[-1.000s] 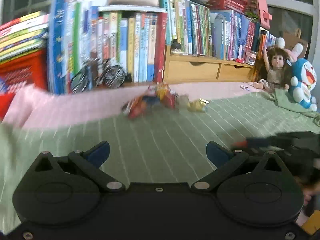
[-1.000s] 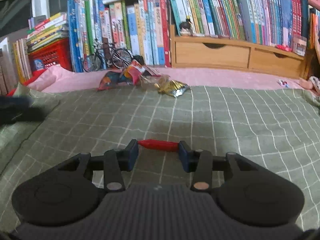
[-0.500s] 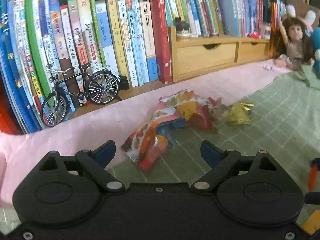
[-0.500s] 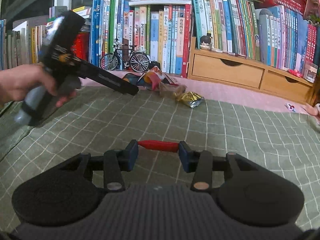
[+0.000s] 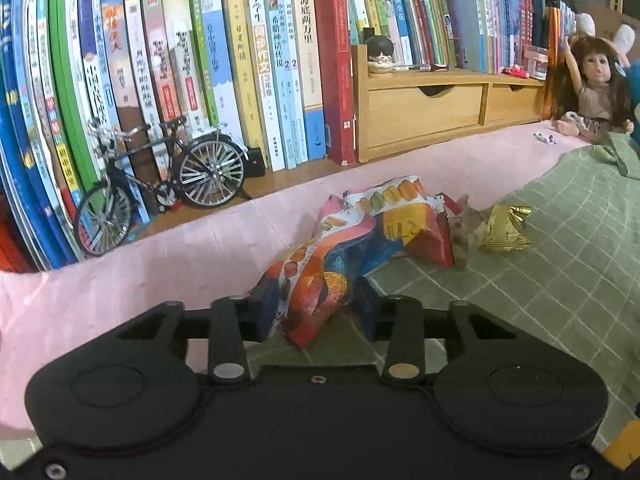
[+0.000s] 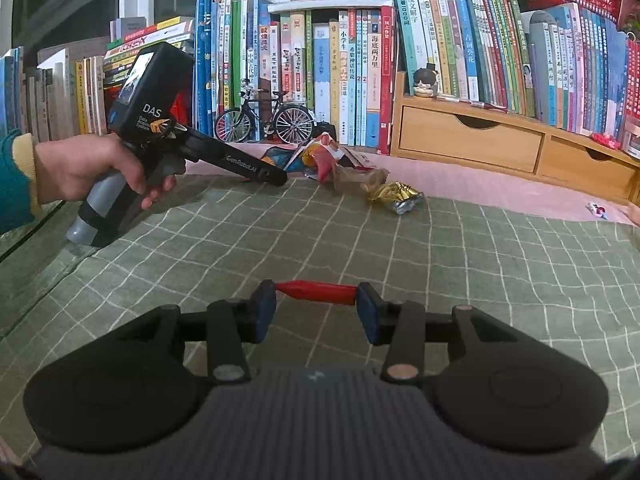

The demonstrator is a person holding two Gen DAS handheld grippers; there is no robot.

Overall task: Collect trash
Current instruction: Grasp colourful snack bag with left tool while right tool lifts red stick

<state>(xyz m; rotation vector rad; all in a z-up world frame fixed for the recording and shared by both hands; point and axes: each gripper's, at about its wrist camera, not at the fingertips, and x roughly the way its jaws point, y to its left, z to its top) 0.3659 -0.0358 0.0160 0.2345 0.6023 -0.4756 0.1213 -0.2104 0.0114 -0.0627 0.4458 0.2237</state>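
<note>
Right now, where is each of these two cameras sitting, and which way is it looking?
Left wrist: rides on the left tongs, looking at the snack bag between their closing fingers.
Right wrist: rides on the right tongs, which clamp a red item; a hand holding the other tongs shows at left.
Shared: snack bag, gold wrapper, toy bicycle, bookshelf.

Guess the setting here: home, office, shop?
Most likely a home, perhaps a child's bedroom: packed rows of books against the wall, a doll and a model bicycle beside them, and a green checked blanket, probably over a bed.
</note>
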